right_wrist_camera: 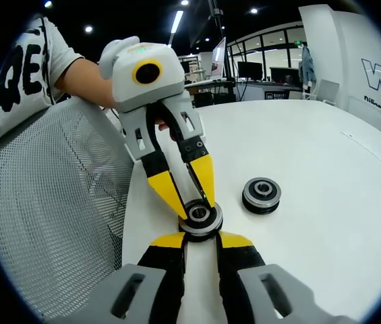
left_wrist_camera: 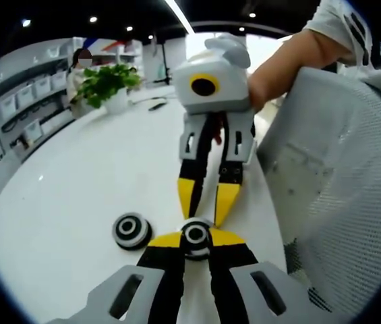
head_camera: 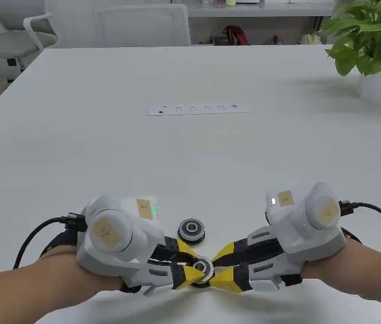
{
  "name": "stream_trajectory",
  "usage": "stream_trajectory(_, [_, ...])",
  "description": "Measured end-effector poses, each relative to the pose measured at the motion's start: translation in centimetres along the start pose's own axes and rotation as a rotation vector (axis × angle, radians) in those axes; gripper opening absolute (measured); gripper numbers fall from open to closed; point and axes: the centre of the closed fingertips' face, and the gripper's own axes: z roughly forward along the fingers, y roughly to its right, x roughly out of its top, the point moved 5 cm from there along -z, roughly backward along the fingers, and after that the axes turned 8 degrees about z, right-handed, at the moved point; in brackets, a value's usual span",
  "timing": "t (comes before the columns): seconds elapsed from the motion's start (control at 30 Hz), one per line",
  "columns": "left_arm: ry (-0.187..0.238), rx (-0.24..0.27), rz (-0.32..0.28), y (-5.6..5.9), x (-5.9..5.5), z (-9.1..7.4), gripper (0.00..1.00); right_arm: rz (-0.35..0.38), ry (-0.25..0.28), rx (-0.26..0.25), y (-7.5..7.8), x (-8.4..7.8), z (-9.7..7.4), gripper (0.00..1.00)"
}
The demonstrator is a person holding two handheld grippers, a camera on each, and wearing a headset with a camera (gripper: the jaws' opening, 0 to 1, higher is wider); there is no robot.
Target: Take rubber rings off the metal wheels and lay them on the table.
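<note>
As left gripper (head_camera: pixel 187 265) and right gripper (head_camera: pixel 218 264) pinch one wheel (head_camera: pixel 201 268), gripper views show chair (right_wrist_camera: pixel 55 202).

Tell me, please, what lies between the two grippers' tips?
A metal wheel, with the left gripper and right gripper meeting on it, in the head view.

The left gripper (left_wrist_camera: pixel 197 241) presses its yellow-tipped jaws against both sides of a metal wheel (left_wrist_camera: pixel 196 233) on the white table (left_wrist_camera: pixel 75 202); the right gripper (left_wrist_camera: pixel 203 214) (reaching in from the far side) sets its nearly closed tips on that wheel's far rim; a second wheel (left_wrist_camera: pixel 132 231) lies just beside, untouched; a potted plant (left_wrist_camera: pixel 108 82) stands far back; a mesh chair back (left_wrist_camera: pixel 338 189) stands at the right.
</note>
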Motion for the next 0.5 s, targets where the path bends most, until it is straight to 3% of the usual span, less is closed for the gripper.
stream_trajectory(0.43, [0.001,0.002,0.008,-0.01,0.0,0.03,0.13,0.018,-0.01,-0.006,0.08,-0.2,-0.14,0.08])
stream_trajectory(0.5, [0.001,0.003,0.007,0.0,0.01,0.03,0.13,0.053,-0.013,-0.006,0.15,-0.28,-0.18,0.06])
